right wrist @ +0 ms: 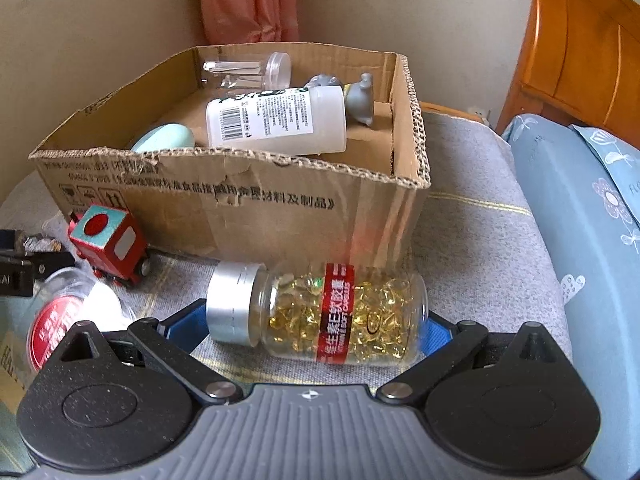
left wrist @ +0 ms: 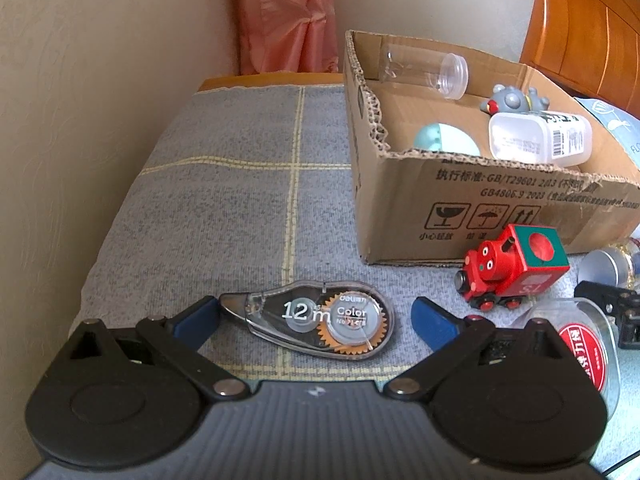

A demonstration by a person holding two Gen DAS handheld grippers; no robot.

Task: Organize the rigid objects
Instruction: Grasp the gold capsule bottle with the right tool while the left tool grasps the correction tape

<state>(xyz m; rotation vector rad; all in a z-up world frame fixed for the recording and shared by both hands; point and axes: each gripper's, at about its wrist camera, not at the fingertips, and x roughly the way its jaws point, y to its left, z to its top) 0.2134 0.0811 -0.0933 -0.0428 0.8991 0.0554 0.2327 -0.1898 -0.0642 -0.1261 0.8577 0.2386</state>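
1. The left gripper (left wrist: 316, 316) is spread wide open, its blue fingers (left wrist: 200, 314) on either side of a clear correction tape dispenser (left wrist: 316, 320) that lies flat on the grey checked cloth (left wrist: 224, 208) covering the surface. The left finger tip is just beside the dispenser's nose; the right finger stands apart from its rounded end.
2. The right gripper (right wrist: 316, 320) is also open, with a capsule bottle (right wrist: 320, 314) lying on its side between its fingers. The bottle's silver cap (right wrist: 232, 302) points left, and a red label wraps around its middle. Whether the fingers touch the bottle cannot be told.
3. A cardboard box (right wrist: 248, 208) stands on the cloth behind both grippers, its top open and its edges torn.
4. Inside the box lie a white bottle (right wrist: 280, 120) with a barcode, a clear plastic jar (right wrist: 248, 68) against the back wall, a grey toy figure (right wrist: 356, 96), and a pale green round thing (right wrist: 164, 140) near the front wall.
5. A red toy train (left wrist: 516, 266) stands on the cloth just in front of the box.
6. A clear jar with a red lid (left wrist: 584, 352) lies near the train, between the two grippers.
7. A blue patterned pillow (right wrist: 580, 216) lies to the right of the surface.
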